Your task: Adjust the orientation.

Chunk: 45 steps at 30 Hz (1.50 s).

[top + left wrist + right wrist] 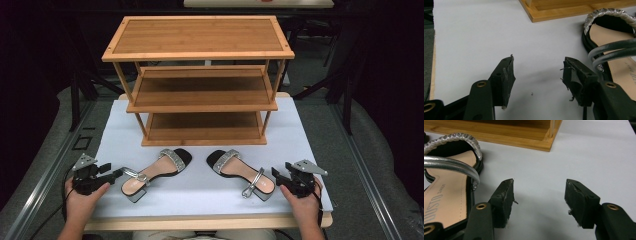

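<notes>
- The left gripper (116,173), nearest at the counter's front edge, has its jaws spread wide with nothing between them; the tips sit just beside the heel of the left sandal (155,172).
- The right gripper (278,176) mirrors it: jaws released and empty, just beside the heel end of the right sandal (240,172).
- In both gripper views the black jaw pads look chipped and frayed at the edges, so grip on a smooth surface may be poorer than it should be.
- Risk, as I judge it: the silver ankle strap (614,51) is a thin, glossy loop standing above the heel. Pinching that alone would let the shoe dangle, swing and twist, or slip out.
- The heel block of each sandal is a firmer hold, but a jaw pushed in at an angle could shove the shoe across the smooth white counter (200,192) instead of closing round it.
- The sandals are flat-soled with a tan, stitched insole, black edging and a silver braided toe band (461,138); some lettering is printed on the insole, too partial to read with confidence.
- Both sandals lie side by side, toes angled toward each other and pointing at the rack, heels toward the person.
- Farthest is a three-tier bamboo shoe rack (200,80), slim posts and framed shelves, all bare. The lowest shelf has little headroom, so a lifted sandal or a gripper could knock the tier above or nudge the light rack backward.
</notes>
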Motion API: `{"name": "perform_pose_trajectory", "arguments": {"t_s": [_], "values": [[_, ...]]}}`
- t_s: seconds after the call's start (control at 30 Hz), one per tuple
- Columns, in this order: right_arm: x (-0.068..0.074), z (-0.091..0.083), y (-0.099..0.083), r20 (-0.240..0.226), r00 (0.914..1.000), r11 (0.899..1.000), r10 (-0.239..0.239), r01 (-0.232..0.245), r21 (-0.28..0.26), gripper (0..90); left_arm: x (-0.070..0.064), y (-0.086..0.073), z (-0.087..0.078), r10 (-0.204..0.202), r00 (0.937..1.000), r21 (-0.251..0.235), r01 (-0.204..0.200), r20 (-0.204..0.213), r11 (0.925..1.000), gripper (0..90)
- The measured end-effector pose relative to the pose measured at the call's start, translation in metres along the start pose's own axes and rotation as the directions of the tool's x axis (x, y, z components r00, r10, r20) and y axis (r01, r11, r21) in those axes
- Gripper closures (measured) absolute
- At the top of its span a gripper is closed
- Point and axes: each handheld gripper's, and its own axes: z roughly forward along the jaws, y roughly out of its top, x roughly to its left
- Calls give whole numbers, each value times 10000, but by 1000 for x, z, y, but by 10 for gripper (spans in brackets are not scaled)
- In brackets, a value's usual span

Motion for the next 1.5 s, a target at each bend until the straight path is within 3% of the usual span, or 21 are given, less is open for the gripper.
{"name": "perform_pose_trajectory", "arguments": {"t_s": [0.13, 0.67, 0.97, 1.07, 1.17, 1.3, 1.5], "values": [[0, 0, -1, -58, 10000, 10000, -1, 1, -92, 401, -3, 1, 0, 191, 9998, -1, -191, 13, 9998, 420], [-2, 0, -1, -354, 9990, 9996, 270, -272, -30, 413, -10, 6, -2, 88, 9999, -89, -87, 126, 9999, 360], [-1, 0, 0, -325, 9991, 9996, 265, -265, 8, 412, -4, 13, -8, -264, 9993, -146, 268, 280, 9995, 338], [0, 1, -1, -346, 9991, 9997, 259, -259, -2, 411, -4, 20, -8, -705, 9962, 99, 701, 519, 9975, 304], [1, 2, -1, -361, 9989, 9995, 314, -317, -63, 410, -5, 28, -11, -873, 9941, -30, 877, 638, 9961, 289], [1, 2, -1, -410, 9986, 9994, 329, -332, -61, 408, -15, 49, -22, -412, 9956, -189, 430, 842, 9989, 269], [1, 1, -1, -407, 9983, 9991, 415, -414, 16, 407, -26, 67, -26, 0, 9901, -95, 13, 1403, 10000, 308]]}}
